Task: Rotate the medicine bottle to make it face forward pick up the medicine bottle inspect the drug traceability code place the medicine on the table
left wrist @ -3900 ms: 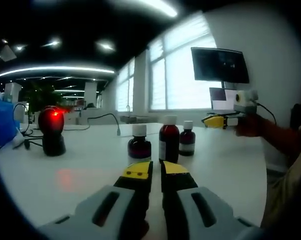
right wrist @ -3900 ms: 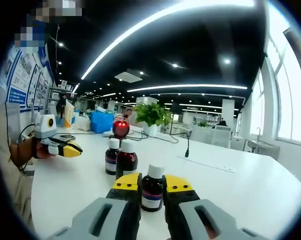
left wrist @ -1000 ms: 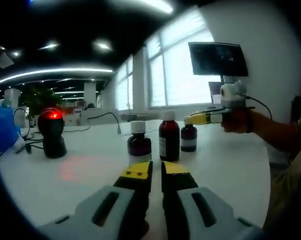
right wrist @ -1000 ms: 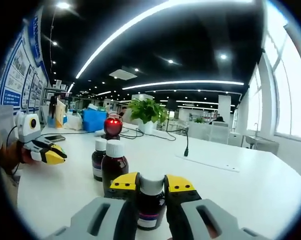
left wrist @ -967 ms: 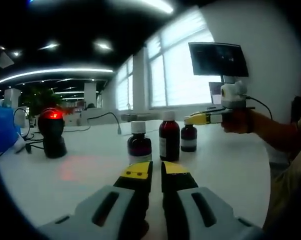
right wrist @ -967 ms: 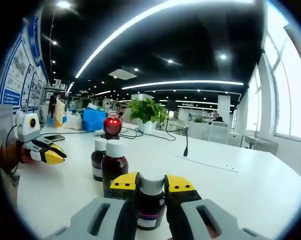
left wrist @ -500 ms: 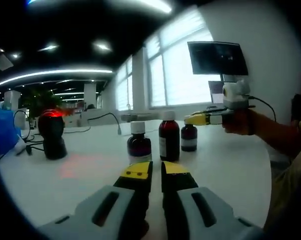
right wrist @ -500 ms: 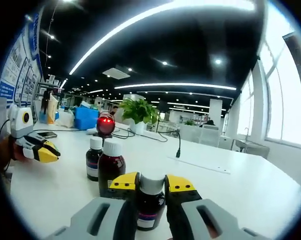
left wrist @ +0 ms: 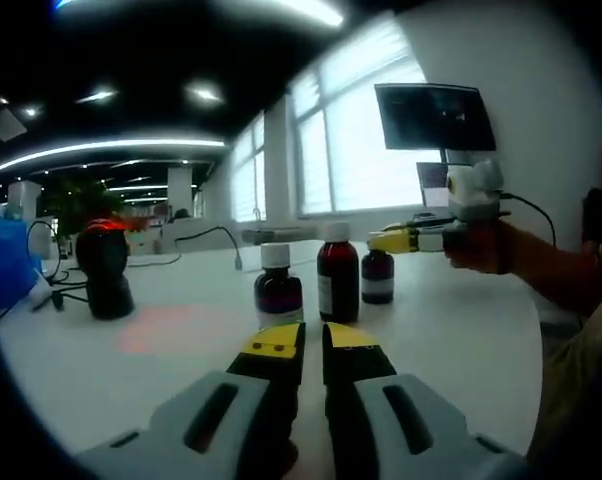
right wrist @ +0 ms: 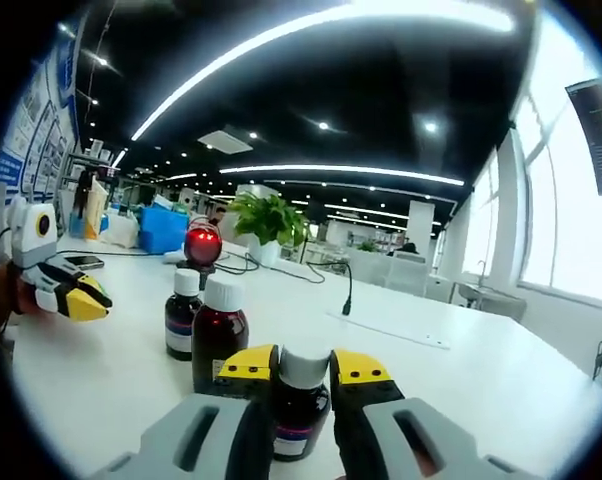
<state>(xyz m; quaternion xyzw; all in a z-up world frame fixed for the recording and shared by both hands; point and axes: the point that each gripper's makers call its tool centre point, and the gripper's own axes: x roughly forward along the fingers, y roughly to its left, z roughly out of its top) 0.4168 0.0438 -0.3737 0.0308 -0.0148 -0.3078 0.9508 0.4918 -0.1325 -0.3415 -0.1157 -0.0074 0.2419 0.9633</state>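
Fingers of the right gripper (right wrist: 304,375) are closed on the nearest medicine bottle (right wrist: 300,408), seemingly just off the white surface (right wrist: 461,390), so the pick-up is in hand and carrying its code to the red-lit scanner (right wrist: 202,246) should follow. Left gripper (left wrist: 313,340) fingers sit together, empty; three bottles, one scanner.

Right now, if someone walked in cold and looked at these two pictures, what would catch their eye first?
Probably the small brown medicine bottle with the white cap, clamped between the yellow-tipped jaws of the right gripper low in the right gripper view. Next, two more brown bottles standing on the white table just to its left, and the scanner glowing red behind them. In the left gripper view, the left gripper is shut and empty, pointing at the bottles.
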